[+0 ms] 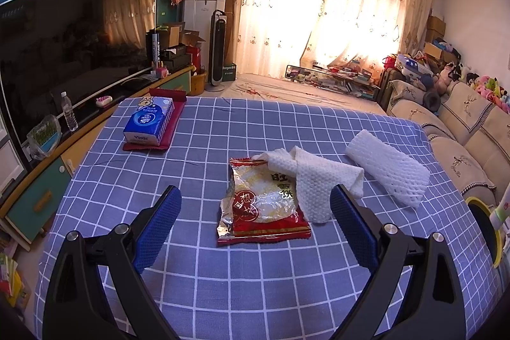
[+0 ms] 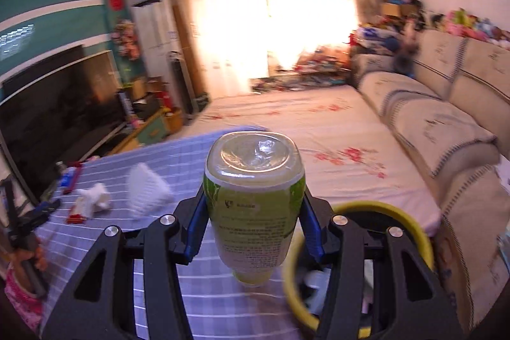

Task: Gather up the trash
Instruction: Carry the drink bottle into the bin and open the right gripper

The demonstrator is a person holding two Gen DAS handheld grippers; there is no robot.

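At upper left stands a dark television [image 1: 73,53]. A blue tissue pack [image 1: 149,120] lies left of centre, the sofa [image 1: 462,142] at right.

The left gripper [image 1: 255,212] hangs over the table [image 1: 197,282], jaws apart, with a snack wrapper [image 1: 264,206] lying right between and just ahead of them. A crumpled paper towel [image 1: 314,177] sits on the wrapper's far right corner, touching the right jaw's tip. A foam net sleeve [image 1: 387,168] lies further right, just apart from the towel. Far ahead to the left, a tissue pack [image 1: 149,120] rests on a flat packet [image 1: 173,120]. The right gripper [image 2: 255,209] has a bottle [image 2: 253,209] clamped between its jaws, bottom end pointing forward, with a bin [image 2: 411,225] below and to its right, off the table's edge.
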